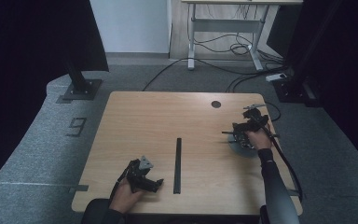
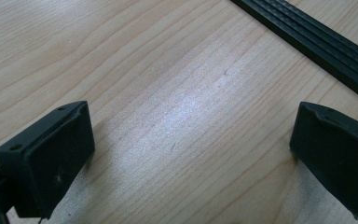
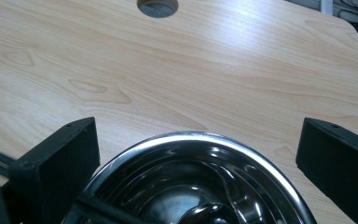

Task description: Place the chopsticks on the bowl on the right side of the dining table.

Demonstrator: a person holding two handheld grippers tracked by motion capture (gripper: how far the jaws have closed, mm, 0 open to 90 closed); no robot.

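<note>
From above, you are working at a wooden counter [image 1: 168, 121]. Your right gripper [image 1: 244, 133] is hovering over a steel bowl [image 1: 240, 147] near the counter's right edge, and your left gripper [image 1: 142, 175] is resting near the front edge, just left of a black strip [image 1: 177, 164] lying lengthwise in the middle. A round hole [image 1: 216, 104] is sitting toward the far edge, well apart from the bowl.

In the left gripper view, your jaws are standing wide apart over bare wood, holding nothing. The strip [image 2: 317, 46] is crossing the upper right corner, clear of them.

In the right gripper view, your jaws are spread wide on either side of the bowl [image 3: 191, 186], its rim [image 3: 186, 136] rising between them, not yet clamped. Something shiny is lying inside, perhaps a utensil; I cannot tell which. The hole [image 3: 157, 6] is showing at the top.

What could go wrong, as I judge it: polished, curved steel is giving the pads little bite, so if you are closing across the outside it may squirt out or tip. Being near the counter's edge, a nudge could be sending it off. A dark bar is crossing the bowl at lower left; catching it could be jolting the contents.
</note>
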